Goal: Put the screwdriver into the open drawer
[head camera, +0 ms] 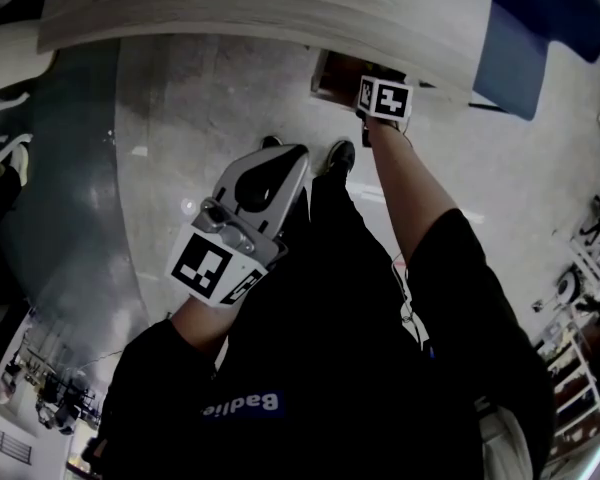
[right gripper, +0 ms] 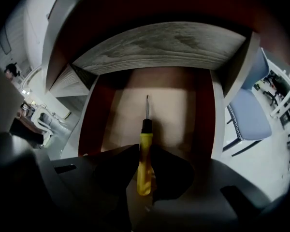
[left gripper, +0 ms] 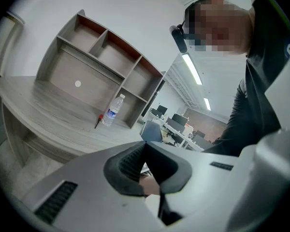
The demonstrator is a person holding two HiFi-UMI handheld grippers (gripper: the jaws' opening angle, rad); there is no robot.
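So the right tongs [right gripper: 144, 151] are clamped on the screwdriver [right gripper: 145, 161] handle, tip down above the open drawer [right gripper: 94, 124], left tongs [left gripper: 146, 145] closed and empty away from the drawer; letting go this high could bounce it out.

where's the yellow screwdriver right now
Right gripper view, centre: the yellow screwdriver is gripped by its handle in the right gripper, tip pointing into the open drawer under the desk.

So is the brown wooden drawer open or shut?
Open: the reddish-brown drawer shows its pale floor beneath the yellow-handled screwdriver.
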